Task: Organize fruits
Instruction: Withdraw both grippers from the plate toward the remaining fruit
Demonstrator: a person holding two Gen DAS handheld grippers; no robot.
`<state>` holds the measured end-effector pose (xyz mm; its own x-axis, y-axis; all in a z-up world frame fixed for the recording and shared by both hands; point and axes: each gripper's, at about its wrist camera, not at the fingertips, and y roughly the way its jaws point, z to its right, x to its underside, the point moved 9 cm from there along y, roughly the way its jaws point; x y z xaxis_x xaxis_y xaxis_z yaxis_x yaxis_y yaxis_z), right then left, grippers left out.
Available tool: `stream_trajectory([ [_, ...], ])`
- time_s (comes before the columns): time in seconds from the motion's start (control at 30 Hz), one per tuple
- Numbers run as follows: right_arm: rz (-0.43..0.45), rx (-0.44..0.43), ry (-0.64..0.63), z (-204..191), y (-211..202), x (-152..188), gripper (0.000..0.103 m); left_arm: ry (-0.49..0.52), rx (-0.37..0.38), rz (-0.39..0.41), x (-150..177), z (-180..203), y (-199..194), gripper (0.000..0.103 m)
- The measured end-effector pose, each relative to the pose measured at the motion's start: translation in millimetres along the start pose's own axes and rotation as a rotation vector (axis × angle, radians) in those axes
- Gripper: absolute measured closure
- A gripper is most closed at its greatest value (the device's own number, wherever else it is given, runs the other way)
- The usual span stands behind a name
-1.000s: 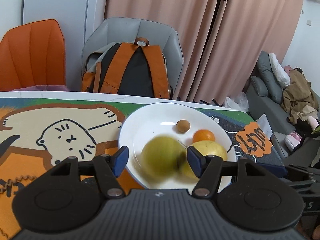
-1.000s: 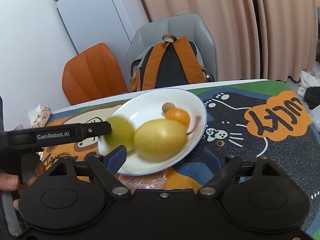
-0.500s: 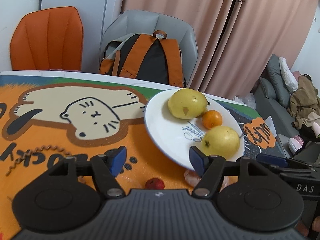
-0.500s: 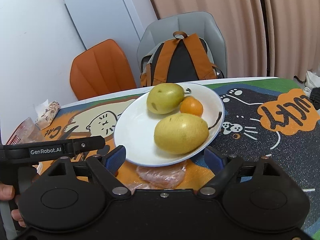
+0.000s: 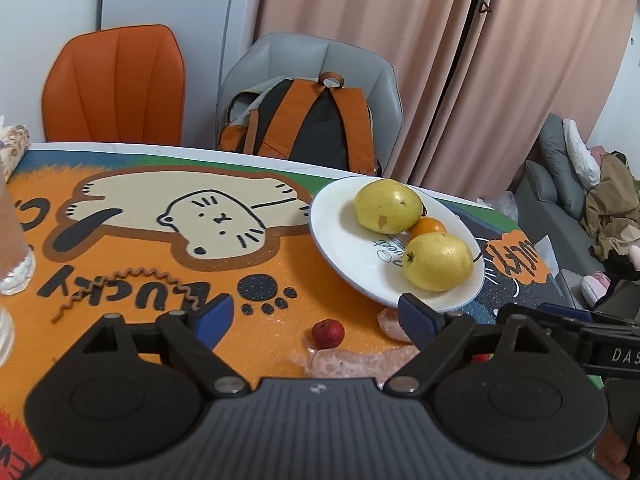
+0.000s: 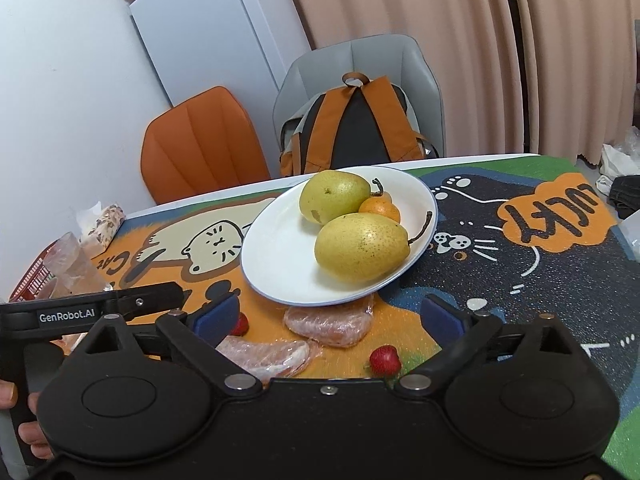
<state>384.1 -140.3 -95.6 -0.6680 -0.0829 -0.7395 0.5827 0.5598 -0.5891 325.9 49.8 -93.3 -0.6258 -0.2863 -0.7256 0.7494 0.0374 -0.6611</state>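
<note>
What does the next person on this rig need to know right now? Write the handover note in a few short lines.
Left claw: open, holding nothing, above the mat near the plate.
Right claw: open, holding nothing, in front of the plate.
On the white plate: two pears, near pear and far pear, with a small orange between them.
Off the plate, on the mat: two small red fruits and two plastic-wrapped pink pieces, one partly under the plate's near edge.
Done: pears and orange plated.
Left: probably the red fruits and wrapped pieces.
</note>
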Motion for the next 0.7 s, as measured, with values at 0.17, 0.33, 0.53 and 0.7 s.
stream_trajectory([
  [0.17, -0.001, -0.005, 0.000, -3, -8, 8, 0.002, 0.000, -0.005, 0.005, 7, -1, -12, 0.012],
  [0.33, -0.014, -0.043, 0.033, 5, -6, 20, 0.000, 0.007, -0.015, -0.004, 17, -2, -22, 0.012],
  [0.53, -0.005, -0.056, 0.011, 15, -14, 33, 0.000, 0.039, -0.035, 0.031, 21, -9, -51, 0.012],
  [0.7, -0.027, -0.021, 0.015, 25, -20, 43, 0.000, 0.037, -0.044, 0.058, 17, -14, -66, 0.012],
])
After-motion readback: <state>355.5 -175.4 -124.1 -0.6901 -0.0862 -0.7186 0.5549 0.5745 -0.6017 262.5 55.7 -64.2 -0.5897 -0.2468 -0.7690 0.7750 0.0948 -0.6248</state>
